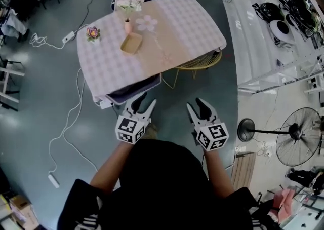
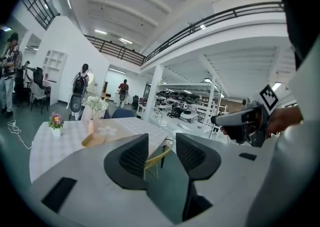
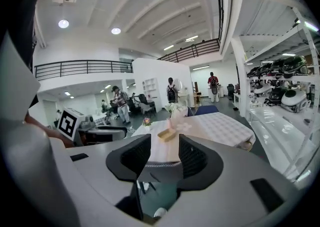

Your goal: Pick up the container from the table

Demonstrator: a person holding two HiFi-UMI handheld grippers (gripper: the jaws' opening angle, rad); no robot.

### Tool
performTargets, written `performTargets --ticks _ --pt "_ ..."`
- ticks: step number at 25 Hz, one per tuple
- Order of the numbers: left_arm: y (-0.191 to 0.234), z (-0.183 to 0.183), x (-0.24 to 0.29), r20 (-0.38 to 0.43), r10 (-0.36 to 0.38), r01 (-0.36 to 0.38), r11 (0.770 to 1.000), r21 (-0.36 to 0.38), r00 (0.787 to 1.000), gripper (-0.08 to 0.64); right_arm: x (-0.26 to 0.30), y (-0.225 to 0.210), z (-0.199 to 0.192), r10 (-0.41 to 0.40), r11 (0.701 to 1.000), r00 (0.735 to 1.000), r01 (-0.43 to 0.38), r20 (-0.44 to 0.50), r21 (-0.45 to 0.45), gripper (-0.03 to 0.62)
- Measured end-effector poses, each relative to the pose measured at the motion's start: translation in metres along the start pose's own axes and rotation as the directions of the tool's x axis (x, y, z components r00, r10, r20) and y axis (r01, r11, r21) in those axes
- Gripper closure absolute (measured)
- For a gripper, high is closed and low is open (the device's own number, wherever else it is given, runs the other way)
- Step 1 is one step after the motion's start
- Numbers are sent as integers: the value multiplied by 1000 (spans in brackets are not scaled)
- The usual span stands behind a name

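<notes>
A shallow tan container (image 1: 131,43) lies on the checked tablecloth of the table (image 1: 192,24), left of centre; it also shows as a tan container (image 2: 93,139) in the left gripper view and a tan container (image 3: 166,134) in the right gripper view. My left gripper (image 1: 143,104) is held open in the air short of the table's near edge, nothing between its jaws. My right gripper (image 1: 198,107) is open too, level with it, well away from the container. Left gripper (image 2: 161,155); right gripper (image 3: 164,157).
A pink vase with white flowers (image 1: 129,2), a small potted flower (image 1: 93,33) and a pale flower-shaped mat (image 1: 147,22) share the table. A yellow wire chair (image 1: 198,64) and a dark chair (image 1: 134,91) stand at the near side. White cable (image 1: 66,127) trails left; standing fan (image 1: 298,135) right.
</notes>
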State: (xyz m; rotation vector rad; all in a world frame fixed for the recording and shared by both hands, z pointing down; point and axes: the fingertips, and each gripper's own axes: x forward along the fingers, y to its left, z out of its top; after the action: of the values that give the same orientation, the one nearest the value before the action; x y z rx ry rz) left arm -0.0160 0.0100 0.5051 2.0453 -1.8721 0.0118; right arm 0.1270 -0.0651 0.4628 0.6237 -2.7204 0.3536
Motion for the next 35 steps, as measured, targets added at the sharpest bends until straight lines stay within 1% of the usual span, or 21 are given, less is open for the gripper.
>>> performTargets --ticks 3,5,9,14,16,18,20,22,24,27,30,32,35 --pt "51 13 26 -22 1 -1 1000 26 1000 403 48 -4 30 -6 1000 1000 6 16 -1 440" --pt "84 15 42 -42 13 -12 999 30 999 403 73 -2 43 1 1000 1000 -1 14 -6 440" --pt "147 18 71 -84 80 -78 997 26 993 403 111 5 57 48 999 999 -48 -9 -2 440" --pt "199 12 114 -151 135 -133 991 26 979 403 158 -14 54 109 994 992 -110 -57 1 440" --pt "216 9 132 -171 163 -161 987 24 972 403 179 -26 61 139 990 988 -140 -63 -9 440" --pt "234 2 151 -200 198 -198 980 21 959 403 201 -39 74 169 985 984 -170 -63 -14 440" --pt "252 -8 169 -243 230 -234 972 13 942 403 221 -50 93 200 979 979 -201 -48 -20 440" --pt "264 -21 191 -296 240 -254 967 -11 925 403 238 -62 113 232 972 972 -233 -27 -40 440" --pt "276 -36 215 -339 249 -273 962 -26 907 403 255 -78 122 261 964 965 -262 -18 -44 440" --pt "304 -56 252 -388 296 -331 943 -24 873 403 283 -107 115 291 957 956 -291 -42 -11 442" --pt "330 -83 278 -461 332 -384 923 -21 823 403 303 -132 101 312 950 944 -314 -104 6 440" --pt "343 -101 288 -508 336 -399 917 -15 793 403 314 -144 92 330 944 932 -331 -148 17 440" --pt "361 -119 299 -556 334 -407 913 -7 761 403 327 -159 81 344 939 919 -340 -191 54 440"
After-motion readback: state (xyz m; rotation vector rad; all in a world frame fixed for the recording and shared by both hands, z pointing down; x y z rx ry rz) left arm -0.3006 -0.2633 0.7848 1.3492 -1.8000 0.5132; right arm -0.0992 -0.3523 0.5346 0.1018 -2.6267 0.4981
